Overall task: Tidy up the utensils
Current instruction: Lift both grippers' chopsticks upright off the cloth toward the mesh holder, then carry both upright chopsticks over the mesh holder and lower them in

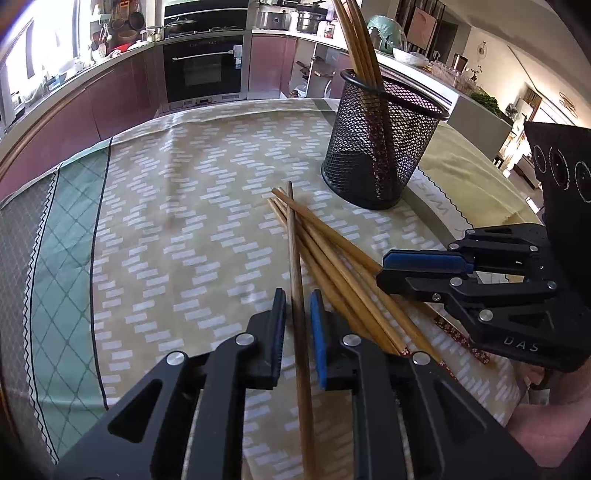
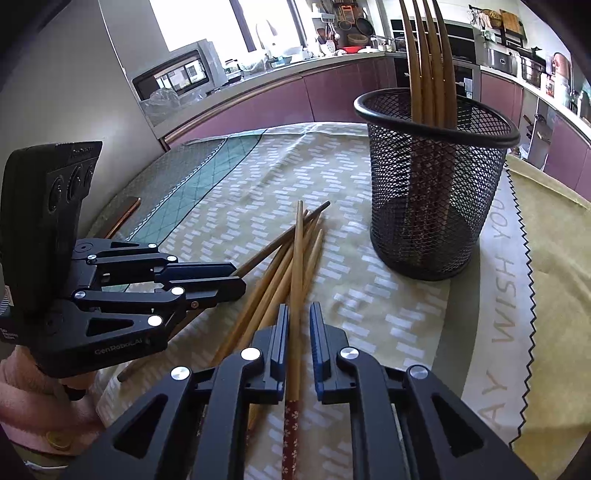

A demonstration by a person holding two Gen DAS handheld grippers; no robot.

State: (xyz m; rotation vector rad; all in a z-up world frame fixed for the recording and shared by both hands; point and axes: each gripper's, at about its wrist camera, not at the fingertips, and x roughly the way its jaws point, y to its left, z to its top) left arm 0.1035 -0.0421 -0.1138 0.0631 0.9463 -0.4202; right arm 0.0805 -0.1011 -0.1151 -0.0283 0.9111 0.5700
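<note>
Both tools are matte black linkages with triangular cut-outs and round silver pivot screws. The left gripper (image 1: 297, 317) carries ribbed pads inside its jaws, 1 black and 1 blue; its side, seen from the right wrist, reads "GenRoboAI" in pale letters under a black box with 3 round lens rings. The right gripper (image 2: 299, 332) has dark blue pads; its body shows "DAS". A pink sleeve (image 2: 26, 402) covers the left wrist.

room: kitchen, mauve cabinets (image 2: 332, 92) under a pale countertop (image 1: 66, 79)
oven: black built-in oven (image 1: 205, 66)
window: bright window (image 2: 195, 22), daylight
desk: patterned tablecloth (image 1: 184, 206), green border
pots: steel pots (image 1: 291, 18) on counter
</note>
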